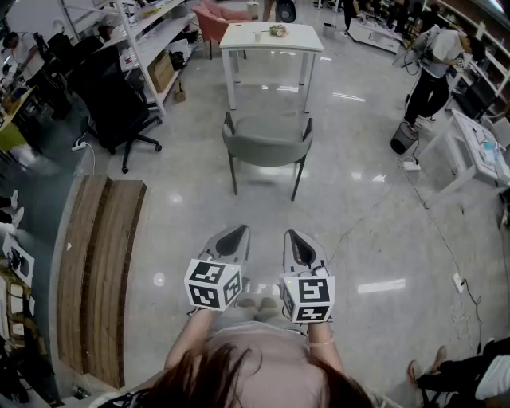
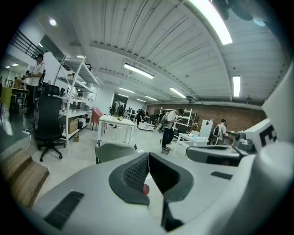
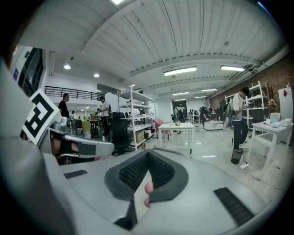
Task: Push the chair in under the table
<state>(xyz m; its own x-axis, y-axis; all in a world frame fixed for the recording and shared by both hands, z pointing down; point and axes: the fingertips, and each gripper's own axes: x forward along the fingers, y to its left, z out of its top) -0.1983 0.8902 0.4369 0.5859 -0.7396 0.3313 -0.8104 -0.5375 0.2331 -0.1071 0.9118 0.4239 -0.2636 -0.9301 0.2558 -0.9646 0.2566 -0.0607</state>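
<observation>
**A:** What sits nearest to us?

**B:** Our two grippers, side by side just beyond our chest. The left gripper (image 1: 237, 231) has its jaws pressed together with nothing between them. The right gripper (image 1: 294, 234) is the same, jaws together and empty.

**A:** Do we touch anything with them?

**B:** No. Both hang over the bare glossy floor (image 1: 362, 239), pointing away from us and slightly down. To our left, wooden boards (image 1: 100, 271) lie flat on that floor.

**A:** And the chair?

**B:** The grey chair (image 1: 267, 143) stands straight ahead of us, well apart from both grippers. Its curved back is turned toward us and its seat faces away. It stands on the near side of the white table (image 1: 296, 38), in line with it and close to its legs, but not tucked under it.

**A:** What do we see on the tabletop?

**B:** A small cup (image 1: 258, 36), and beside it something we cannot make out.

**A:** And around that?

**B:** On the left, a black office chair (image 1: 119, 111) stands in front of white shelving (image 1: 151, 32). A pink chair (image 1: 215, 20) stands beyond the table's left end. Far right, a person (image 1: 437, 60) bends forward near a white desk (image 1: 470, 147).
</observation>
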